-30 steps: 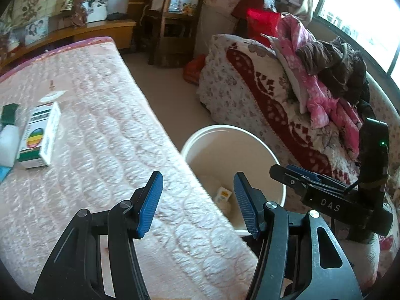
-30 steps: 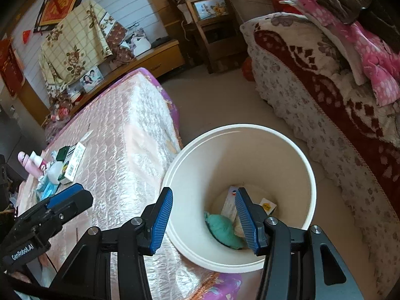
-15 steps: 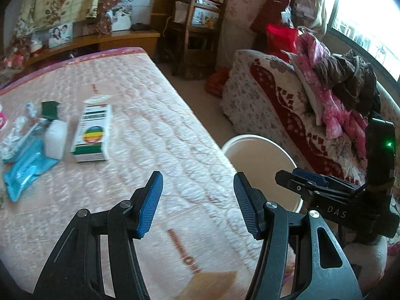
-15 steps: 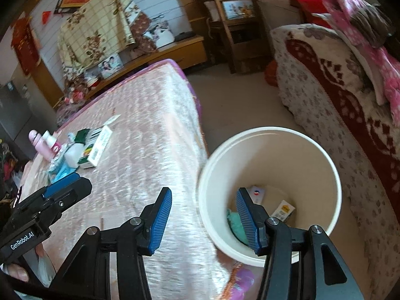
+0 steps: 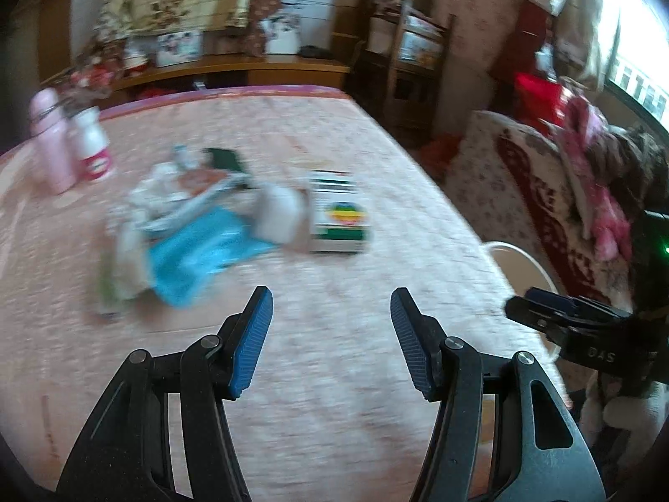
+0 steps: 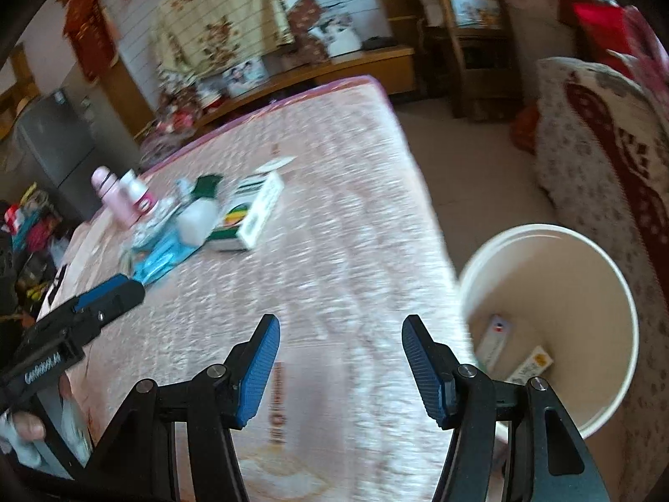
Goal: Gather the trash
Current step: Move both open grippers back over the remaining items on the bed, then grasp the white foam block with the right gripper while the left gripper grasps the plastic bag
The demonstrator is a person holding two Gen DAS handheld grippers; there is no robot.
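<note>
Pink quilted bed [image 5: 334, 334] is lying under both claws, motion blur smearing most of it. Left claw [image 5: 330, 334] is hanging over the bedcover with its blue pads spread, nothing between them. Right claw [image 6: 338, 359] is poised over the bed's near edge, jaws opening, gap empty.

Trash is sitting in a loose cluster further up the bed: a white carton with green stripes and a round coloured mark [image 5: 339, 217], a small whitish block [image 5: 278, 213] just beside it, a blue wrapper [image 5: 196, 255], crumpled clear and white packaging [image 5: 159, 201] (too blurred to sort out), and a dark green scrap [image 5: 223, 159]. A pink flask [image 5: 52, 146] and a white bottle with a red band [image 5: 94, 146] are standing upright near the far left edge.

White bucket [image 6: 552, 322] is standing on the floor against the bed's side, right of the right claw, with a few small cartons [image 6: 531, 364] at its bottom. A sofa with a red-patterned cover [image 6: 606, 159] is sitting beyond it.
</note>
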